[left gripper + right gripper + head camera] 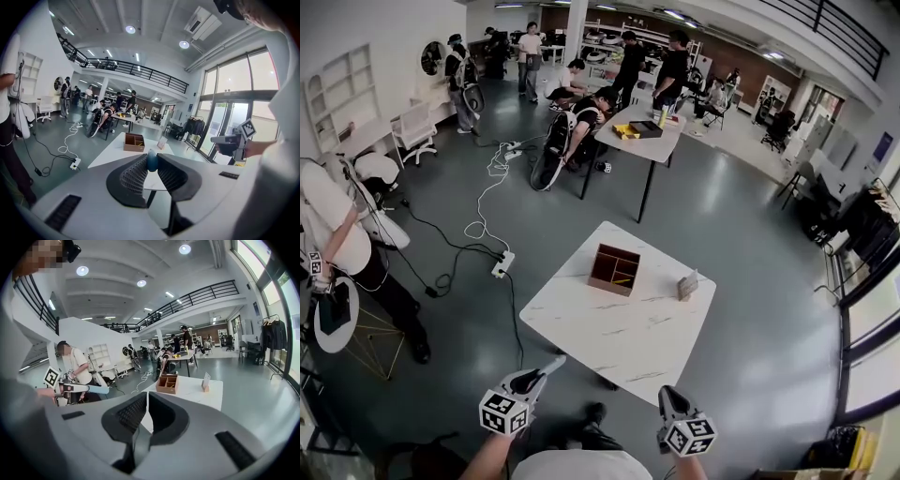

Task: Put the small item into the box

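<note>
Short of the marble table [609,333], two grippers, one loaded.
The left gripper [551,366] pinches a small blue item [151,159]; only its rounded top shows between the pads, so its kind is unclear. The right gripper [146,401] has its jaws together on nothing. A compartmented wooden box [607,282] stands mid-table, well apart from both.

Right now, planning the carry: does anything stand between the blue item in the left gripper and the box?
Nothing visible does. The left gripper holds the blue item short of the table, whose top is bare up to the box. A card stand sits apart, to the box's right.
</note>
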Demonstrator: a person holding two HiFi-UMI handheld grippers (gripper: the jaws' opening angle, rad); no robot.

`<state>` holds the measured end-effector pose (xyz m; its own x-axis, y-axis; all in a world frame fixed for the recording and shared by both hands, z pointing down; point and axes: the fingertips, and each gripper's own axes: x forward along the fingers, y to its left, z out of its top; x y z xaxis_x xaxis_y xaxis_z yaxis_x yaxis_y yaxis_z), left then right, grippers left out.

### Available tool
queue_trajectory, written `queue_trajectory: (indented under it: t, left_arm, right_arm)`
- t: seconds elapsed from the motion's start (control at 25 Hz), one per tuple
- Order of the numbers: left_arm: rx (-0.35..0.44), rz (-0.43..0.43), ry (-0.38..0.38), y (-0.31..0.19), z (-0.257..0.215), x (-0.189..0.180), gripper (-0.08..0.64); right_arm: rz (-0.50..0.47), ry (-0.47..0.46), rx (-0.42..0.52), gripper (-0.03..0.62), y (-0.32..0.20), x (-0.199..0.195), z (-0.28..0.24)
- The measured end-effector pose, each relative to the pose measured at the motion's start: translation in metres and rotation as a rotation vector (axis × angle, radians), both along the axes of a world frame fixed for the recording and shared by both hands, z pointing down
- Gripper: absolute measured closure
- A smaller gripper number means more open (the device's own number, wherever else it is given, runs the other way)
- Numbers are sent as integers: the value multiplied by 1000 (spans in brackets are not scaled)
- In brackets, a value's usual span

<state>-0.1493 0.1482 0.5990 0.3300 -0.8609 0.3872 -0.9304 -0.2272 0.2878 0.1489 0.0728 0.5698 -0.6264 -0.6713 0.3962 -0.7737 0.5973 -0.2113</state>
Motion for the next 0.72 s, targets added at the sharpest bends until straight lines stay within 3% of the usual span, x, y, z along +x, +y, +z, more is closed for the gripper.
queue_trajectory:
  t: [0.72]
  left_arm:
    - [-21,-62,-33,-118,-4,15,488]
  right_arm:
    - [-83,-21,-11,560,-143,-1,10]
